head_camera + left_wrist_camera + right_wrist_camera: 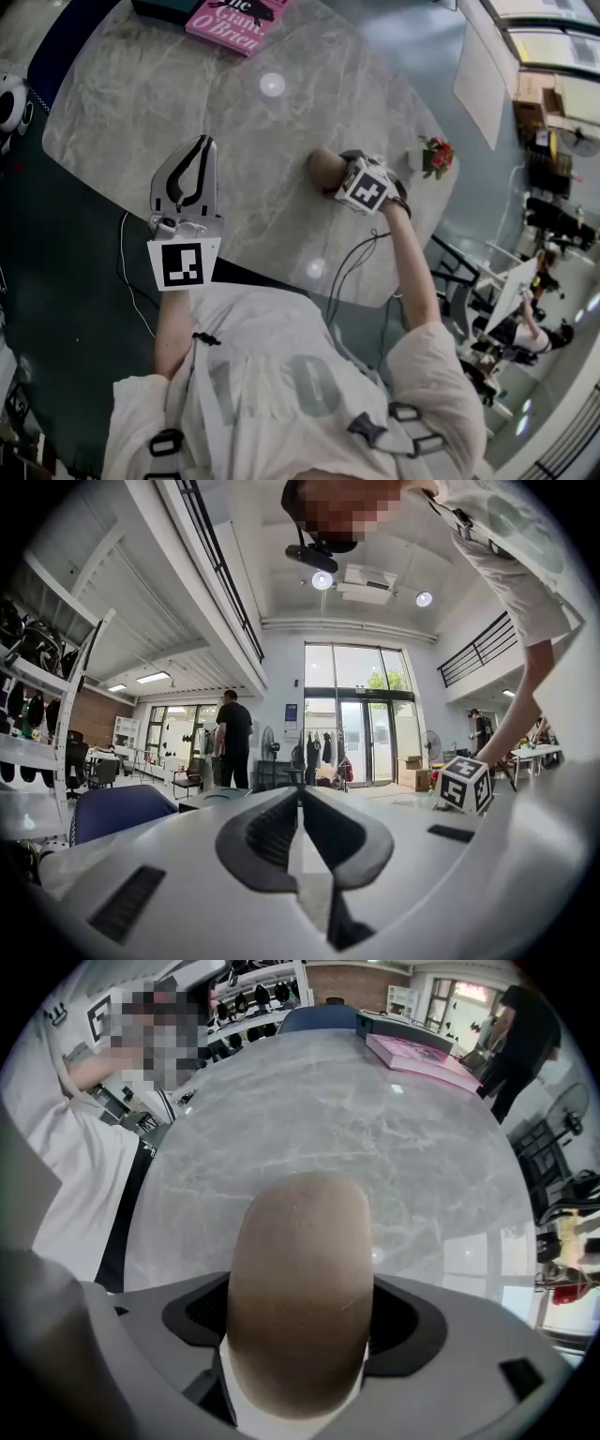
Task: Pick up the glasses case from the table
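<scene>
Glasses case in right tongs, left tongs closed

The case fills the gap between the right fingers. Ahead of them the worktop runs open to a book and box; a flower pot stands to their right. Around the left fingers, open worktop.

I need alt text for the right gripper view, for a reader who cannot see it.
The right gripper is shut on a tan glasses case, seen end-on, with a grey marble table behind it. A pink book lies at the table's far edge.
</scene>
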The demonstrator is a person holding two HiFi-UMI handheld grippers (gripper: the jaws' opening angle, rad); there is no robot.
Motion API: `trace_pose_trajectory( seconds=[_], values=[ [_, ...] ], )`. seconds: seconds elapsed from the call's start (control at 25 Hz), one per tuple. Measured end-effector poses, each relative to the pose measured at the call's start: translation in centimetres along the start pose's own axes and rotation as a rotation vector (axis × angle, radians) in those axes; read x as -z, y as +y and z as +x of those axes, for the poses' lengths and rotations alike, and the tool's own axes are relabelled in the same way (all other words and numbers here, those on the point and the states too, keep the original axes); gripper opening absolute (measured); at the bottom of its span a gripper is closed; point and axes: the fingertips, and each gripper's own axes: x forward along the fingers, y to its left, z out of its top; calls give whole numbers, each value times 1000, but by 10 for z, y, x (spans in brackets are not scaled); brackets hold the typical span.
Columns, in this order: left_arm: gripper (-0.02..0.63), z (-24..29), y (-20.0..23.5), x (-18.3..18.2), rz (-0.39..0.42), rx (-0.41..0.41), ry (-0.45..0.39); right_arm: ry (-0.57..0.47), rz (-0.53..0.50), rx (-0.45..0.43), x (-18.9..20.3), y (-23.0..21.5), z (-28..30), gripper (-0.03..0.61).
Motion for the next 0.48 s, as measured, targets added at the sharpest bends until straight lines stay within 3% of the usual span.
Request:
trace_pose_trajectory(
  seconds=[0.16, 0.48],
  values=[
    [3, 6, -4, 6, -12, 12, 6, 47, 0, 55, 3, 1, 5, 380],
    [3, 15, -20, 15, -17, 53, 27, 88, 3, 52, 1, 1, 6, 385]
  ],
)
